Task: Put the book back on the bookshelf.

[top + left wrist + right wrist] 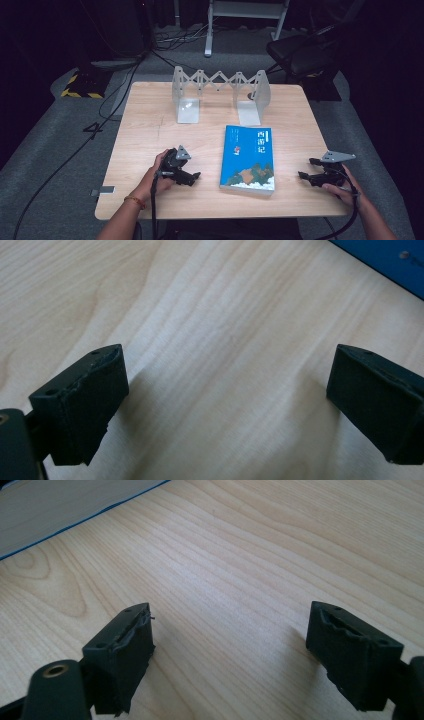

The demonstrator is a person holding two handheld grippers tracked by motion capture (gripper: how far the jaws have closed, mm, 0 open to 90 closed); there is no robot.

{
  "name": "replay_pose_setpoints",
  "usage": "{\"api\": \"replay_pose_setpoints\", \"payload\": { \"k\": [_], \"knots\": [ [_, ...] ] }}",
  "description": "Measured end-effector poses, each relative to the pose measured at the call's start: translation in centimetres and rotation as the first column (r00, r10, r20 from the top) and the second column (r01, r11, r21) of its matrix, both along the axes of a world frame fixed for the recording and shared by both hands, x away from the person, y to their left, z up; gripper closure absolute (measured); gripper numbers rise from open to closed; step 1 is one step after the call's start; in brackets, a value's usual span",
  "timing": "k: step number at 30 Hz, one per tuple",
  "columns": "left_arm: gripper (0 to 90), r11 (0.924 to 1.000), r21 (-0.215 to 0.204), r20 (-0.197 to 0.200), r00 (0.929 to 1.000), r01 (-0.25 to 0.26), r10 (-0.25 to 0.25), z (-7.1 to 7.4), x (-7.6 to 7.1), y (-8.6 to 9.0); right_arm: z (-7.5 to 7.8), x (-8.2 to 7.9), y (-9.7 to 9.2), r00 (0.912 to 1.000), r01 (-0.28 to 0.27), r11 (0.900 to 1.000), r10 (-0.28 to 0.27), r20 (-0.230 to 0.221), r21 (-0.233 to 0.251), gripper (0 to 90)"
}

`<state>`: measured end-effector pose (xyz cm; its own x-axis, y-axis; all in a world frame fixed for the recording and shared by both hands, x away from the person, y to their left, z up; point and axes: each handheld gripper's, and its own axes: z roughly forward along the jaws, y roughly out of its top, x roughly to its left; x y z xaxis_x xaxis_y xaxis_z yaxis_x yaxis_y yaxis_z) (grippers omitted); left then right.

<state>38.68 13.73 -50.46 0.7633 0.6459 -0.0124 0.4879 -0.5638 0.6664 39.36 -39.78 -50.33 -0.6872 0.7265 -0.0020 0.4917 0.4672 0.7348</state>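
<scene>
A blue book [248, 159] with a mountain picture lies flat, cover up, on the wooden table [150, 125], right of centre. My left gripper [194, 177] rests on the wood just left of the book, pointing at it, jaws wide open and empty. In the left gripper view my left gripper [227, 365] stands over bare wood, and the book's corner [385, 260] shows at the top right. My right gripper [306, 168] sits to the right of the book, open and empty. In the right gripper view my right gripper [230, 615] faces the book's page edge [60, 505].
An expanding metal book stand [220, 92] with two upright end plates stands at the table's back edge. Behind the table are a dark chair [300, 55], floor cables and a yellow-black striped block [82, 85].
</scene>
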Motion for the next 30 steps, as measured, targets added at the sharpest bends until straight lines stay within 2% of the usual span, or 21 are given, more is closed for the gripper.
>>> {"api": "replay_pose_setpoints", "payload": {
  "k": [3, 5, 6, 8, 13, 15, 17, 21, 23, 26, 28, 30],
  "knots": [
    [3.7, 1.0, -0.005, -0.003, 1.0, 0.007, -0.007, 0.0, -0.4, 0.0, 0.0, 0.3, 0.1, 0.9999, -0.012, 0.9999, 0.012, 0.003, 0.0, 18.3],
    [3.6, 0.999, -0.002, -0.001, 0.999, 0.045, -0.045, 0.0, -0.7, 0.2, 0.0, 0.4, 0.2, 0.9998, -0.019, 0.9998, 0.019, 0.004, 0.0, 18.1],
    [3.6, 0.9988, -0.005, -0.002, 0.9988, 0.049, -0.049, 0.0, -0.9, 0.2, 0.1, 0.6, 0.2, 0.9996, -0.025, 0.9996, 0.025, -0.009, -0.009, 18.3],
    [3.5, 0.9989, -0.005, -0.002, 0.9989, 0.046, -0.046, 0.0, -1.2, 0.2, 0.5, 0.7, 0.5, 0.9982, -0.043, 0.9983, 0.041, -0.043, -0.039, 18.3],
    [3.4, 0.9998, -0.002, 0.001, 0.9998, 0.019, -0.019, 0.0, -1.6, 0.1, 0.7, 0.8, 1.1, 0.9948, -0.088, 0.9944, 0.085, -0.057, -0.059, 17.3],
    [3.4, 0.9998, -0.002, -0.001, 0.9998, 0.02, -0.02, 0.0, -1.7, 0.1, 0.8, 1.0, 1.5, 0.988, -0.14, 0.9878, 0.135, -0.075, -0.068, 18.1],
    [3.4, 0.9998, -0.003, -0.001, 0.9999, 0.017, -0.017, 0.0, -1.7, 0.1, 1.0, 1.3, 2.2, 0.9826, -0.173, 0.9823, 0.167, -0.081, -0.071, 23.4],
    [2.3, 0.9999, 0.002, -0.003, 0.9999, 0.014, -0.014, 0.0, -1.7, -0.1, 1.1, 2.1, 4.4, 0.9691, -0.235, 0.9698, 0.229, -0.091, -0.064, 23.9],
    [1.5, 0.9999, 0.003, -0.002, 0.9999, 0.013, -0.013, -0.1, -1.6, -0.2, 1.2, 2.5, 5.3, 0.9672, -0.245, 0.9661, 0.238, -0.088, -0.08, 25.2],
    [1.4, 0.9997, 0.0, -0.005, 0.9997, 0.023, -0.023, -0.1, -1.6, -0.6, 1.6, 2.8, 6.6, 0.9617, -0.267, 0.9608, 0.261, -0.084, -0.074, 25.8],
    [1.0, 0.9995, 0.004, -0.006, 0.9995, 0.03, -0.03, 0.0, -1.5, -0.7, 1.6, 2.9, 7.3, 0.9519, -0.3, 0.9514, 0.294, -0.088, -0.069, 25.9],
    [0.7, 0.9996, 0.005, -0.005, 0.9996, 0.027, -0.027, 0.0, -1.5, -0.8, 1.5, 2.7, 8.4, 0.9469, -0.318, 0.9427, 0.311, -0.082, -0.1, 26.0]
  ]
}}
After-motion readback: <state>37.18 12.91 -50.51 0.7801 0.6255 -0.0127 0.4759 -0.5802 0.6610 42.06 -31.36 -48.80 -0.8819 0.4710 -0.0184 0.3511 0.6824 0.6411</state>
